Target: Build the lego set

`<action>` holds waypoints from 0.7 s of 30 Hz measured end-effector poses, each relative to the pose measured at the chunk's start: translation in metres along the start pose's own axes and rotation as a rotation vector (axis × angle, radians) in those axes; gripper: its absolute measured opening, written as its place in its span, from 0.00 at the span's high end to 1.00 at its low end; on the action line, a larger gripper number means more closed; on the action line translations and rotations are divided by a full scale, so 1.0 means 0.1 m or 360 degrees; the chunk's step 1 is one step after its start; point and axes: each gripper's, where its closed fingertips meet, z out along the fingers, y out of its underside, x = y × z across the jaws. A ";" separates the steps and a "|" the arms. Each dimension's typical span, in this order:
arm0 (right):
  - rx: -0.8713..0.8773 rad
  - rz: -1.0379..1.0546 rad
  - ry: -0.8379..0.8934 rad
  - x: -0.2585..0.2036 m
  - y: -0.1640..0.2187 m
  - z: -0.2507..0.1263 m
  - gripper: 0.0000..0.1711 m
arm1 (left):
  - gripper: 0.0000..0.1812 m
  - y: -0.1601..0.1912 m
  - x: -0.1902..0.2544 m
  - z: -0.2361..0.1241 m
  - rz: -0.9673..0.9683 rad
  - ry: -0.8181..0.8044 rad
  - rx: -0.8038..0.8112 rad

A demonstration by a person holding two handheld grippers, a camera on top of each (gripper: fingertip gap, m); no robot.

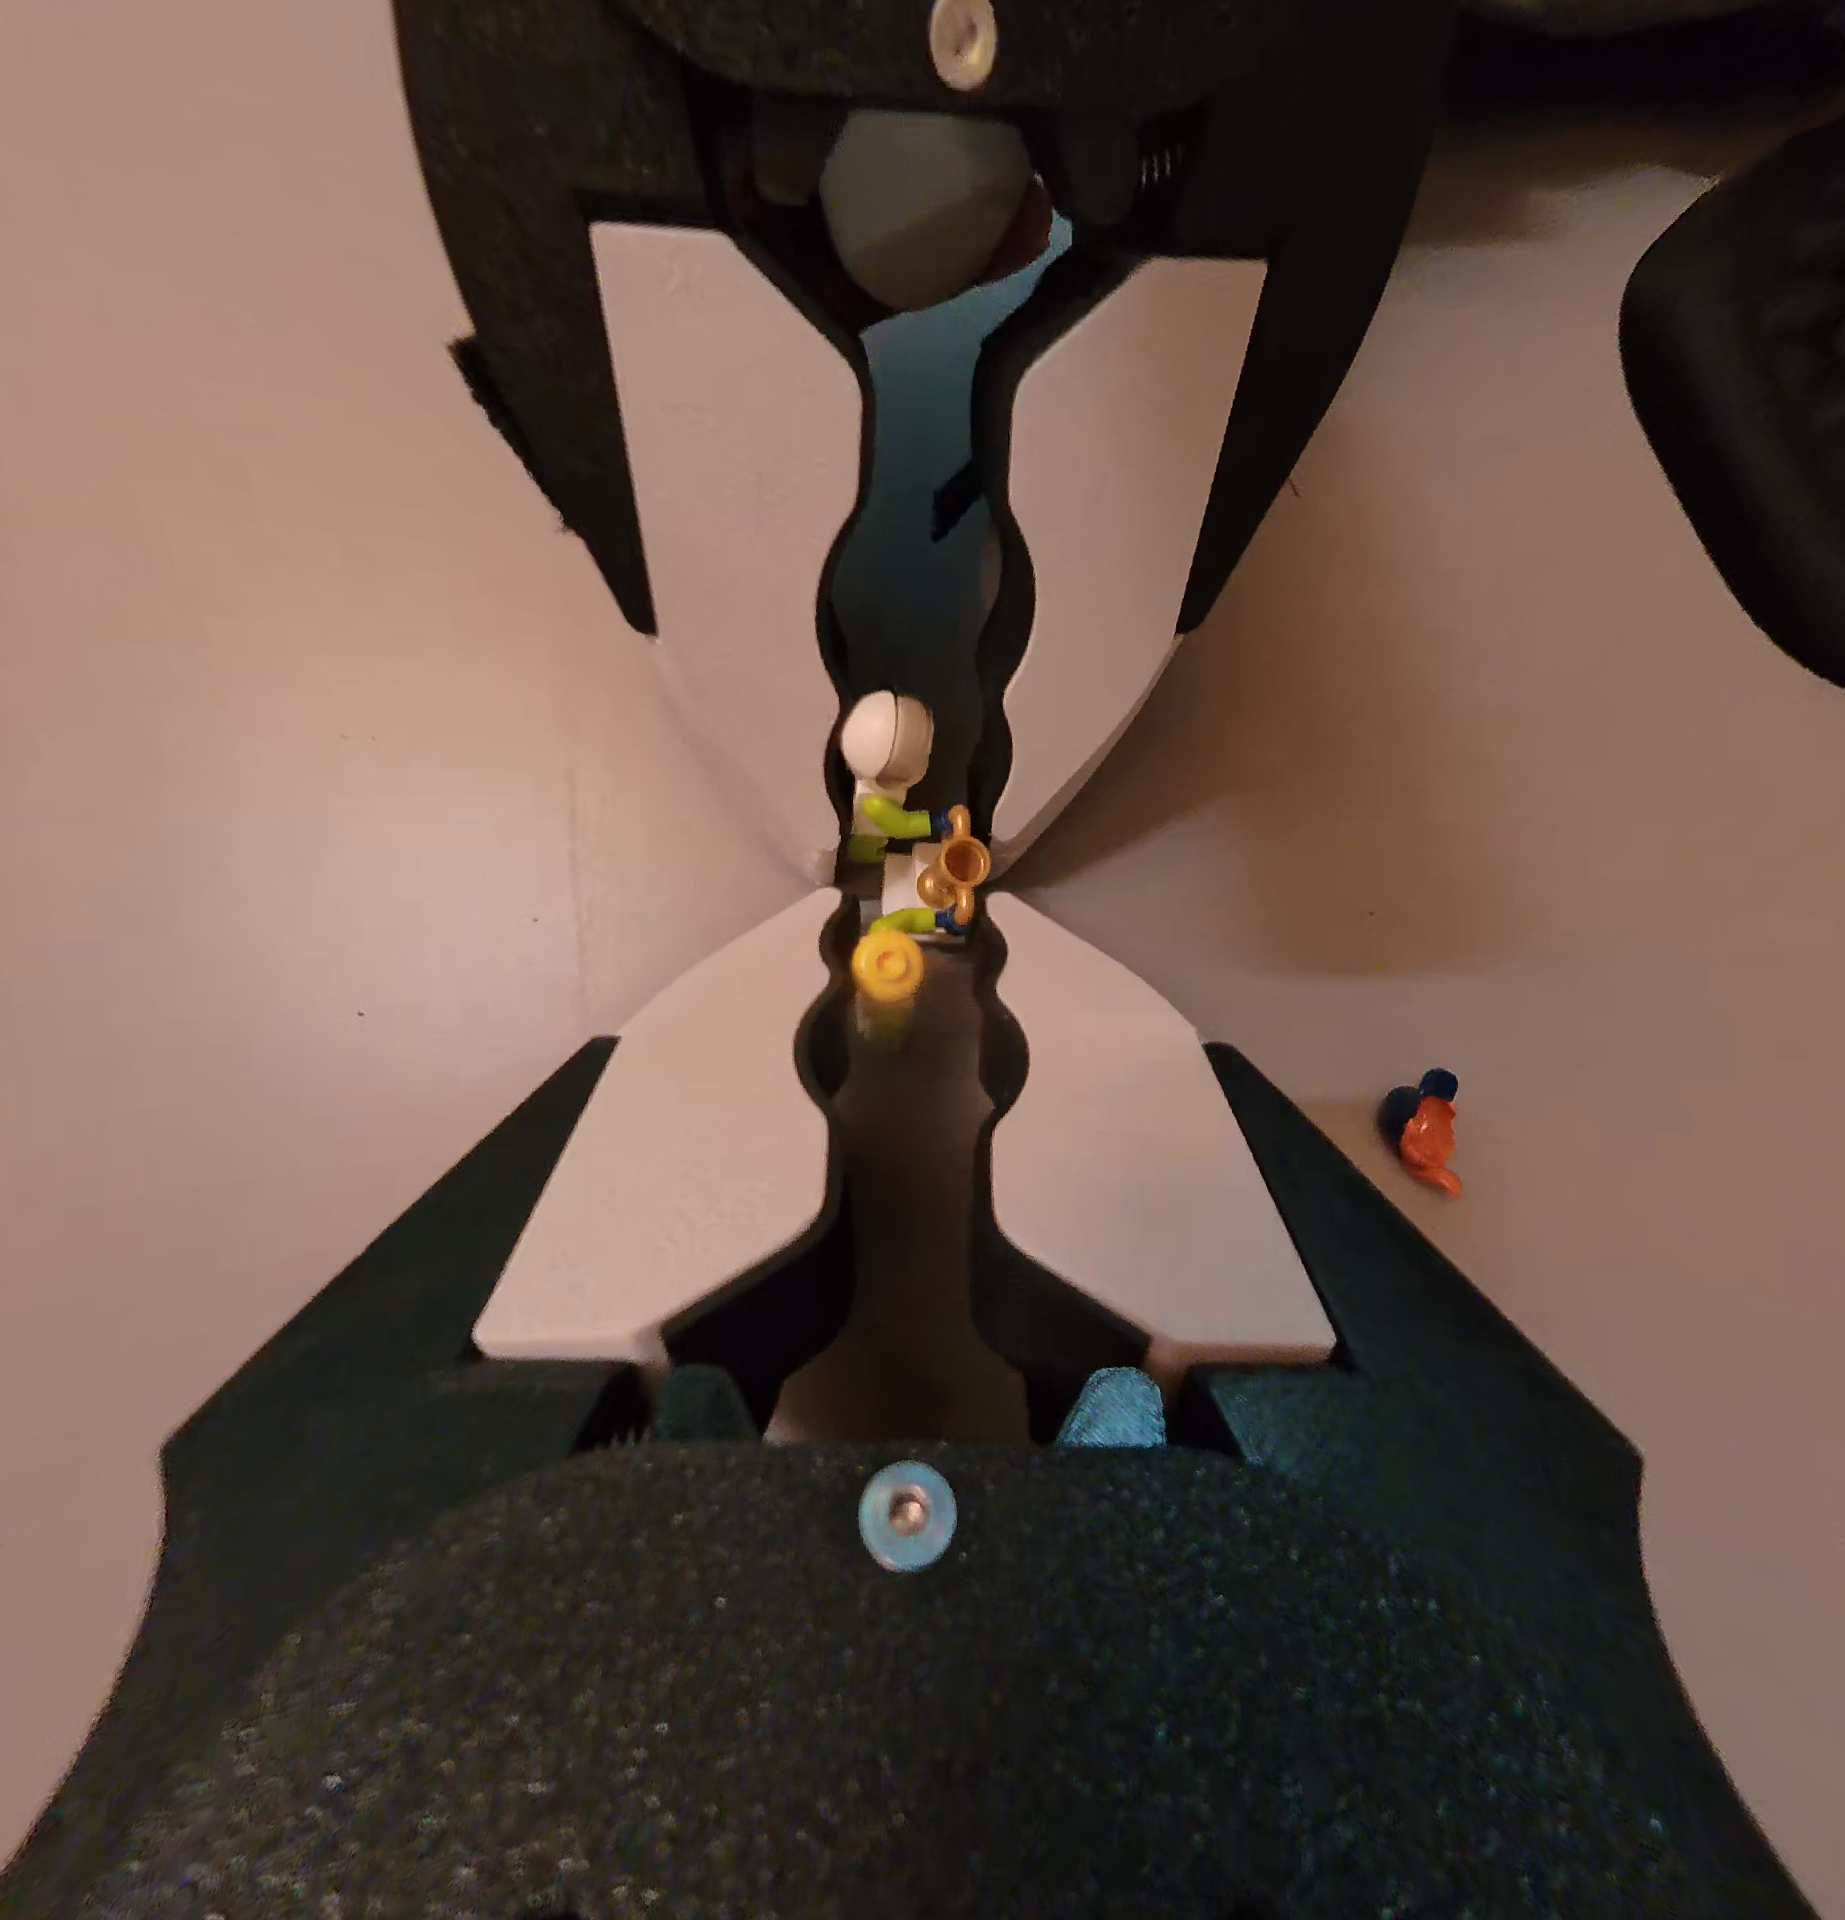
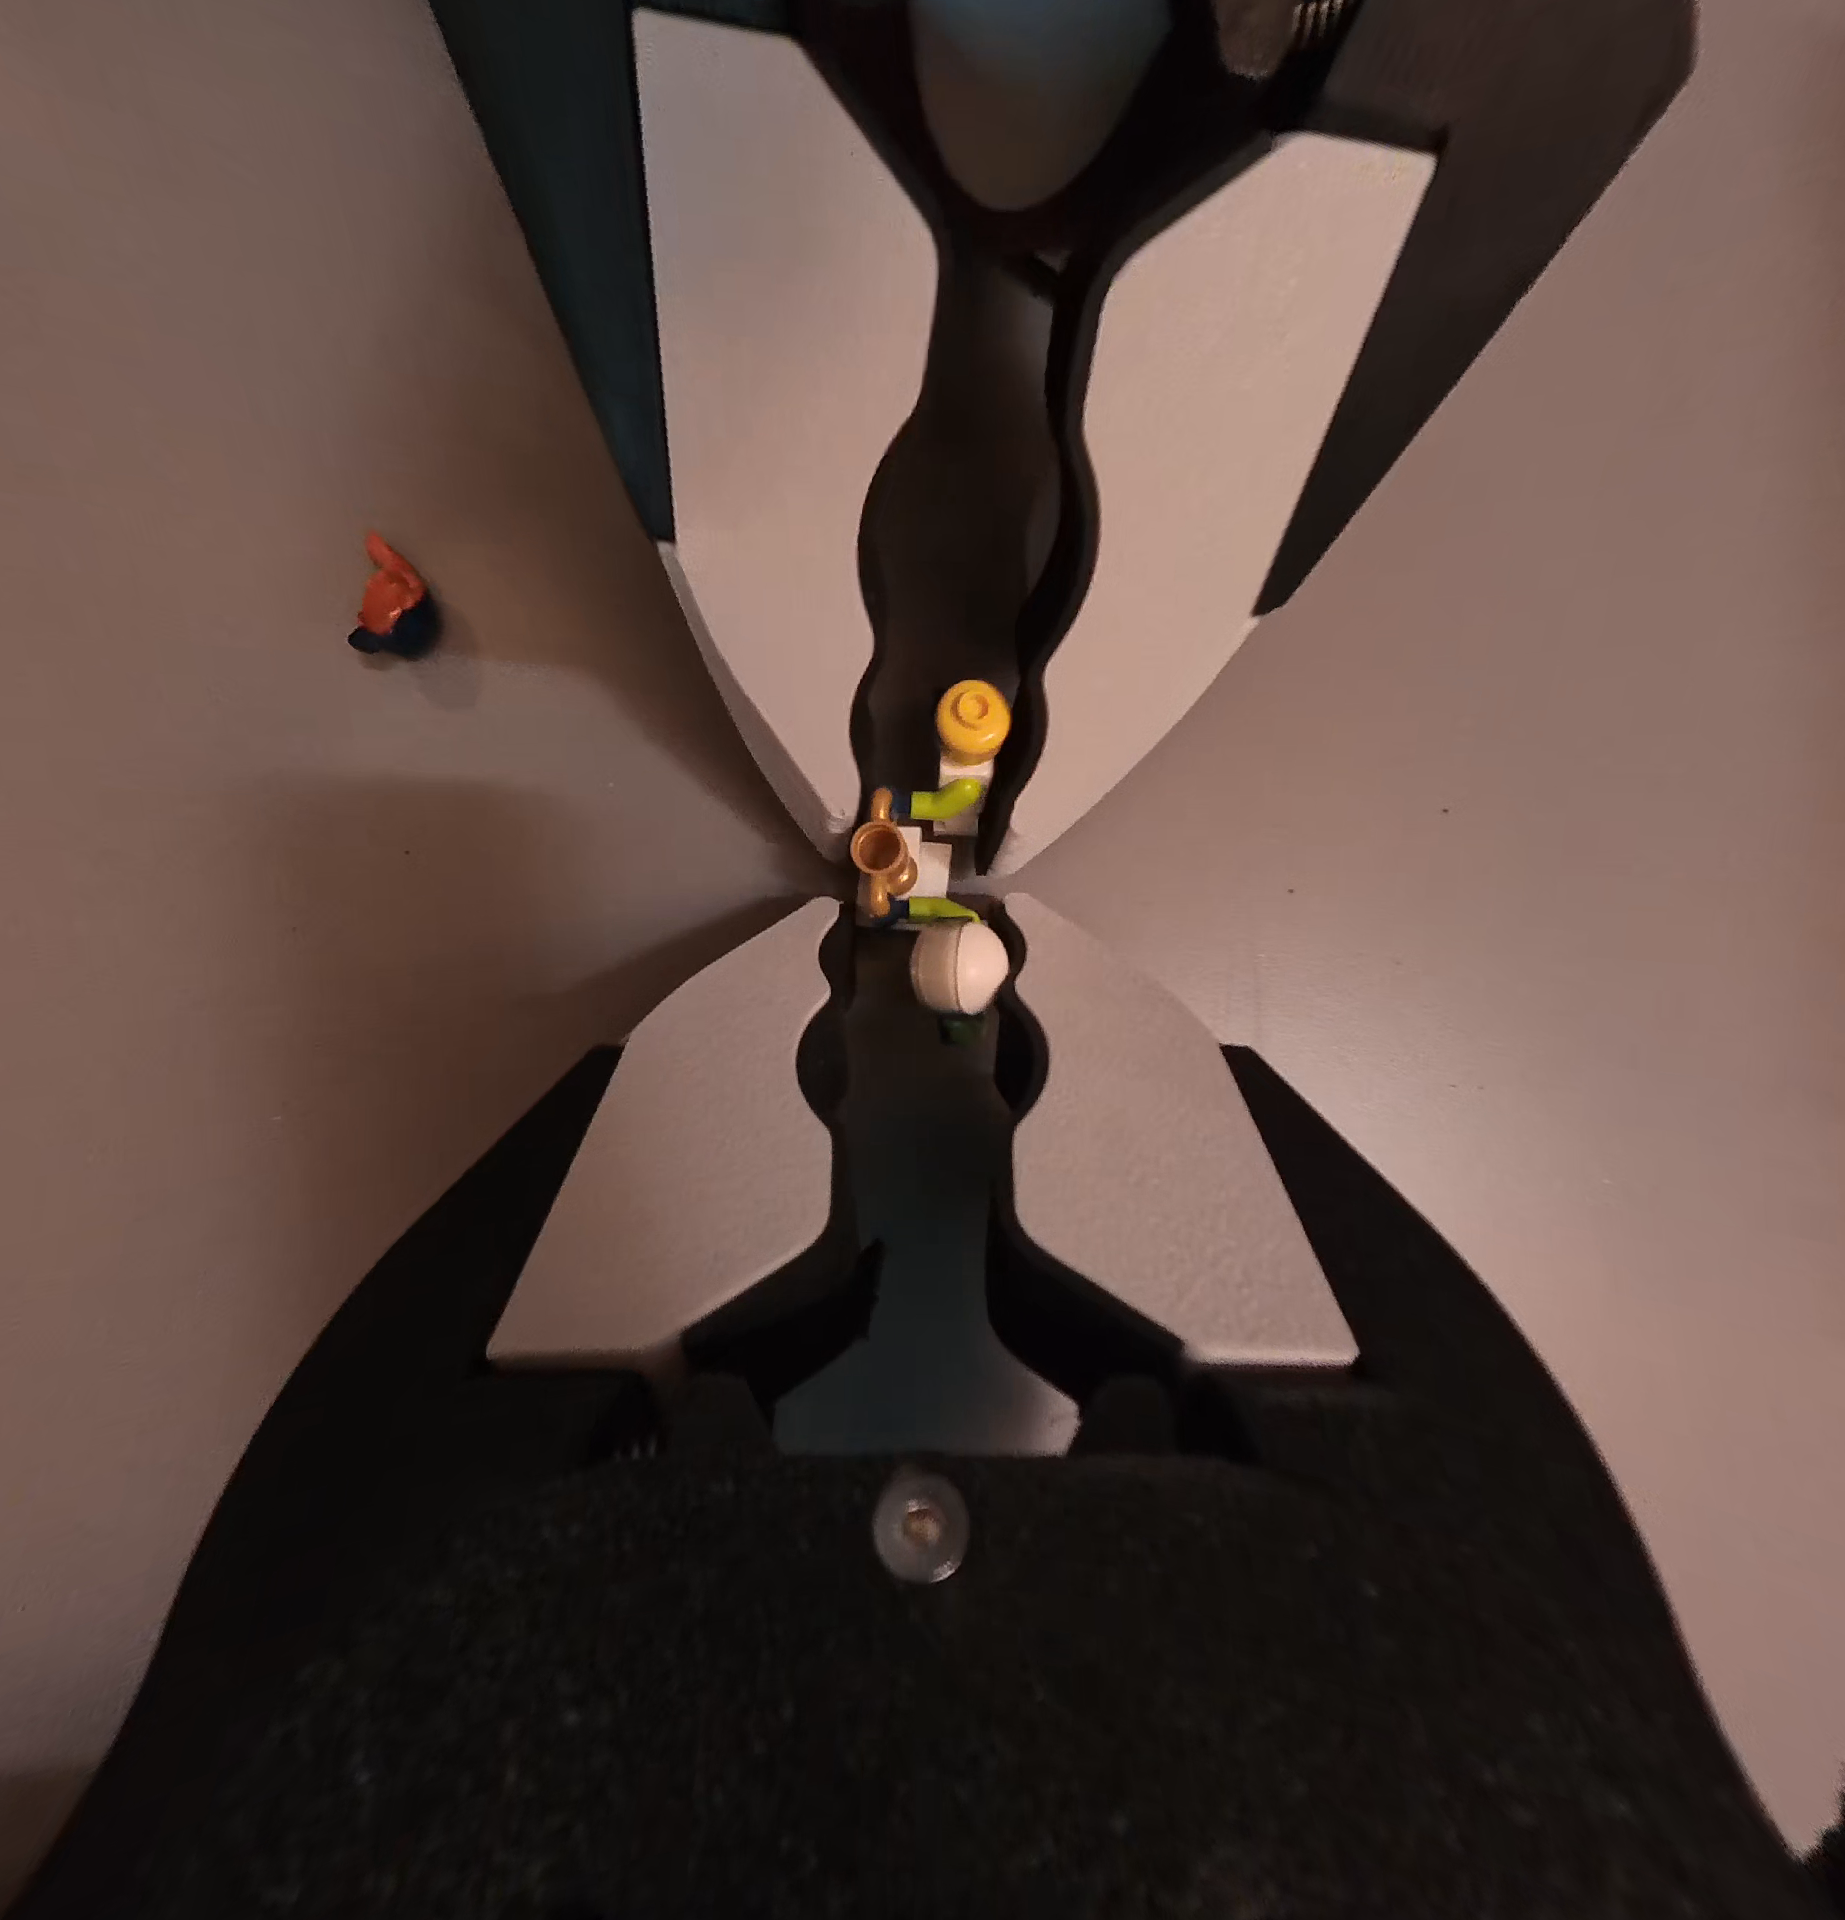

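Surface point(image 1: 274, 831): plain and pale, dimly lit; it carries all the pieces.
Left gripper point(image 1: 902, 904): the fingers are drawn in to a narrow slot, with the tips almost meeting those of the other gripper head-on. They flank the yellow-headed figure; whether they actually press on it cannot be told.
Right gripper point(image 2: 923, 914): comes in from the opposite side, with the same narrow slot. Its fingers flank the white-headed figure; contact with the figure cannot be told from either view.
Yellow-headed figure point(image 1: 887, 961): stands in the slot of the left fingers, near the middle of the surface. Its long axis is upright, seen from above, with the head stud facing up. Its lime arm reaches sideways toward the cup.
White-headed figure point(image 1: 887, 743): stands in the slot of the right fingers, just beside the yellow-headed one. It is also upright, with the round white head on top. Its lime arm points the same sideways way, toward the cup.
Cup point(image 1: 962, 862): gold with two handles and its mouth up. It sits between the two figures, at the ends of their arms and right where the four fingertips converge.
Orange piece point(image 1: 1425, 1138): small, orange on dark blue. It lies on its side, well apart from the figures, out to the right of the left gripper and clear of all fingers.
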 end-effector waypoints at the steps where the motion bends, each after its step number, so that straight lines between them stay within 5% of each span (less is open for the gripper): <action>1: 0.0000 0.0001 -0.0005 0.00 0.00 0.00 0.86 | 0.89 -0.01 0.00 -0.01 -0.0003 0.0005 0.0004; 21: 0.0005 -0.0053 -0.0093 -0.03 0.01 0.00 0.86 | 0.89 0.02 0.03 0.01 0.0109 0.0066 -0.0092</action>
